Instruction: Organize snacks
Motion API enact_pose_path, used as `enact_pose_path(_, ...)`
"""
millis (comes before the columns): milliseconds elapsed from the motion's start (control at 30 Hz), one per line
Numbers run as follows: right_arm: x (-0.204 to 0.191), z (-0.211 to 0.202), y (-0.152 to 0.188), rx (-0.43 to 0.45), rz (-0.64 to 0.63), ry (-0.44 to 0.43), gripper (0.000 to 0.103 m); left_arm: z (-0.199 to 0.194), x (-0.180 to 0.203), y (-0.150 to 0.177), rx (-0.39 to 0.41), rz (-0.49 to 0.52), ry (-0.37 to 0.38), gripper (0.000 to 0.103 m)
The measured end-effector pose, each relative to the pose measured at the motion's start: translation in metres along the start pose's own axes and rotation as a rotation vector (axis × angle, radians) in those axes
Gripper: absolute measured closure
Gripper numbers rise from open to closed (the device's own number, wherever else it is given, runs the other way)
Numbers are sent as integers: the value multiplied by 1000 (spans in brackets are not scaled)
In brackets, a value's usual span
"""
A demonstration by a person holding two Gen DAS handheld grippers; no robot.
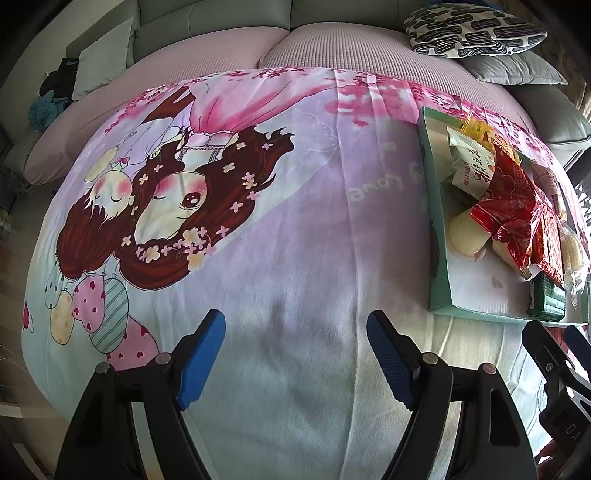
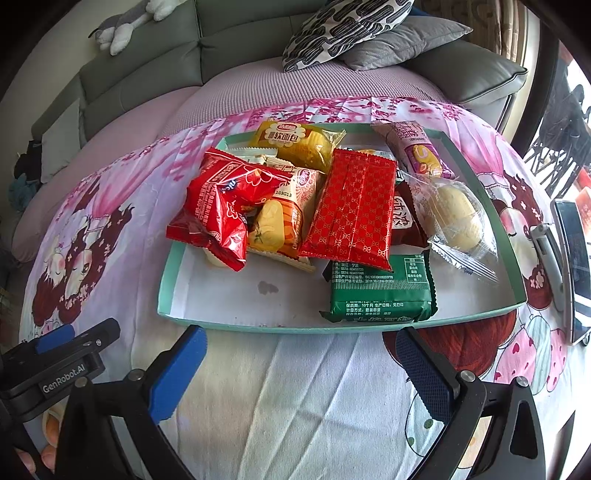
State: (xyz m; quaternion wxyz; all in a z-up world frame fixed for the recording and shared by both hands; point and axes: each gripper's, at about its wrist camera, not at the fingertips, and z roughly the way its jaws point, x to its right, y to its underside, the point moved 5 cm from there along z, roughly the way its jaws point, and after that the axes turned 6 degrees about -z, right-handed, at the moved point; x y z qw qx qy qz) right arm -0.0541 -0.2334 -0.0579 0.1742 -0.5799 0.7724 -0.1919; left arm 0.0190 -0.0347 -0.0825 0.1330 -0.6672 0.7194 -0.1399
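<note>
A shallow teal-rimmed tray [image 2: 173,280] lies on a cartoon-print cloth and holds several wrapped snacks: a crumpled red bag [image 2: 218,206], a flat red patterned pack [image 2: 351,210], a green pack [image 2: 380,291], a yellow bread pack [image 2: 295,142], a clear-wrapped bun [image 2: 458,218] and a purple-white pack [image 2: 417,147]. My right gripper [image 2: 299,373] is open and empty, just in front of the tray's near rim. My left gripper [image 1: 295,354] is open and empty over bare cloth, left of the tray [image 1: 439,258]. The right gripper's body [image 1: 554,365] shows at the left wrist view's lower right.
The cloth [image 1: 295,240] covers a pink-cushioned sofa seat with a grey backrest [image 2: 147,62]. Patterned and grey pillows [image 2: 347,29] lie behind the tray. A phone on a stand [image 2: 569,266] stands at the right edge. A plush toy [image 2: 125,22] sits on the backrest.
</note>
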Motion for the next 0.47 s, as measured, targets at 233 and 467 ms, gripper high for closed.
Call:
enact_pose_path(233, 0, 0, 0, -2, -1, 0, 0, 0, 0, 0, 3, 0, 2, 23)
enact_pose_path(467, 0, 0, 0, -1, -1, -1, 0, -1, -1, -1, 13, -8, 7, 23)
